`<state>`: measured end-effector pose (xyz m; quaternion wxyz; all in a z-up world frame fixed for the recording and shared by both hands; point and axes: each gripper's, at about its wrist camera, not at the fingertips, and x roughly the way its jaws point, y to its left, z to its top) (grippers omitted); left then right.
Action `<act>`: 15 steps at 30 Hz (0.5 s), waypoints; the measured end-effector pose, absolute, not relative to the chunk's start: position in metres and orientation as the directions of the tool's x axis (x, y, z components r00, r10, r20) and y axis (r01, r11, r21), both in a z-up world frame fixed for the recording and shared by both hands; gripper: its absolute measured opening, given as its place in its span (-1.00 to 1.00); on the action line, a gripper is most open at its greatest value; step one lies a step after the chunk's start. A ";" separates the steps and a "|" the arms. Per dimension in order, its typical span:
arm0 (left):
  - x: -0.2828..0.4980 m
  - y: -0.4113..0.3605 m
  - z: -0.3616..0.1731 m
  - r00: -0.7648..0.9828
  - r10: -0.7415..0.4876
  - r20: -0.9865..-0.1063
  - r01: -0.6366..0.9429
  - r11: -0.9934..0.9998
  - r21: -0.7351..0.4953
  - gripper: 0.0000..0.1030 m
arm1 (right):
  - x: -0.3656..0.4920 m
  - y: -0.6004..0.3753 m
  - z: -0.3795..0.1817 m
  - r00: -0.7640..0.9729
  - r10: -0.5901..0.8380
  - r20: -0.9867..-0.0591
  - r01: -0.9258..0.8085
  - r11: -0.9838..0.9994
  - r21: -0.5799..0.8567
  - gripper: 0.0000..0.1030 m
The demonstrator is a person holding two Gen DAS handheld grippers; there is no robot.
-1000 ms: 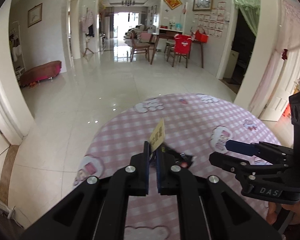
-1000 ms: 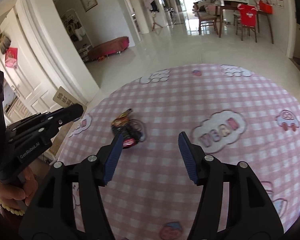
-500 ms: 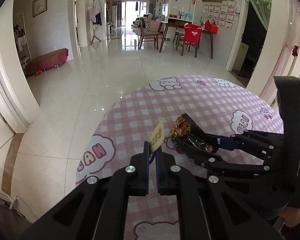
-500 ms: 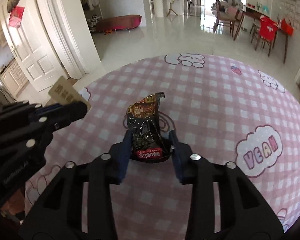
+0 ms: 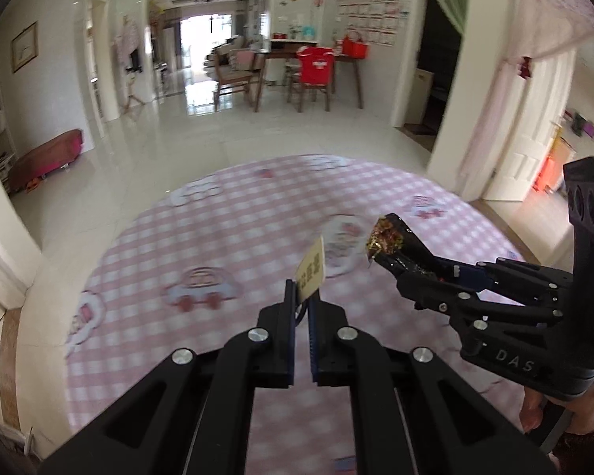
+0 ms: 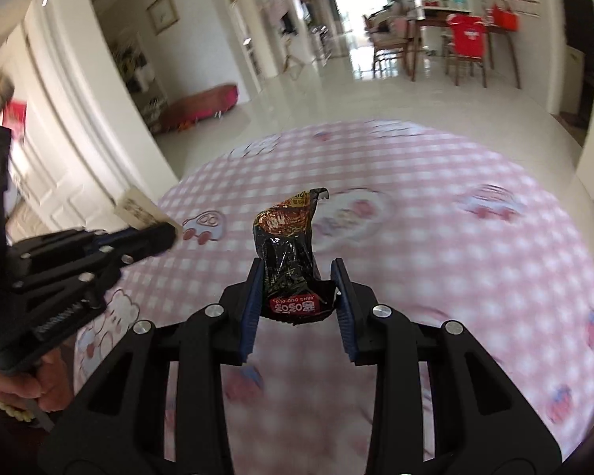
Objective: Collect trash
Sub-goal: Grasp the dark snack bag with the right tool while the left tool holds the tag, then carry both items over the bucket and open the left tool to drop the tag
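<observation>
Trash is in both grippers, lifted off the table. From the left wrist, the left gripper (image 5: 301, 304) is clamped together on a small yellowish card (image 5: 311, 268), which stands up out of the fingertips with only its lower edge pinched; the pink checked table (image 5: 233, 245) lies below, blurred. To its right the right gripper (image 5: 412, 273) reaches in from the side with a black wrapper (image 5: 392, 243) sticking out past its tips, gold foil showing at the torn end. From the right wrist, that gripper (image 6: 299, 297) has just been closing and now presses its pads on the wrapper (image 6: 287, 253), which sits upright between them: the red-labelled bottom is low in the jaws and the crumpled open top rises above them, clear of the tablecloth (image 6: 455, 237). The left gripper (image 6: 166, 233) shows at the left edge, the card (image 6: 138, 208) poking beyond its tip, a hand (image 6: 39, 388) on its handle below. No bin shows in either view, so the step in hand looks like carrying both pieces away to wherever trash goes. To do it well, keep both grips firm and the wrists steady: the card has little purchase and could slip if jolted, and the wrapper is springy, so a slackened squeeze could let it slide out. Keeping the two tools apart should avoid knocking either piece loose.
</observation>
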<state>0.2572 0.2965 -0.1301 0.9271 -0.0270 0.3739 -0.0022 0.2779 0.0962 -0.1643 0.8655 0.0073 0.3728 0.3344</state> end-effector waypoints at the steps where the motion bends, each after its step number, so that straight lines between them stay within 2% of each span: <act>1: 0.258 0.277 -0.127 0.720 -0.048 -0.692 0.015 0.998 -0.053 -0.90 | 0.273 0.076 -0.160 0.515 0.584 -0.628 -0.559 0.784 0.271 -0.35; 7: 0.263 0.174 -0.121 0.697 -0.180 -0.694 0.180 0.981 -0.073 -0.90 | 0.241 -0.043 -0.147 0.619 0.564 -0.546 -0.447 0.825 0.345 -0.35; 15: 0.267 0.026 -0.139 0.585 -0.362 -0.726 0.405 0.906 -0.125 -0.90 | 0.197 -0.204 -0.161 0.758 0.415 -0.503 -0.216 0.888 0.407 -0.35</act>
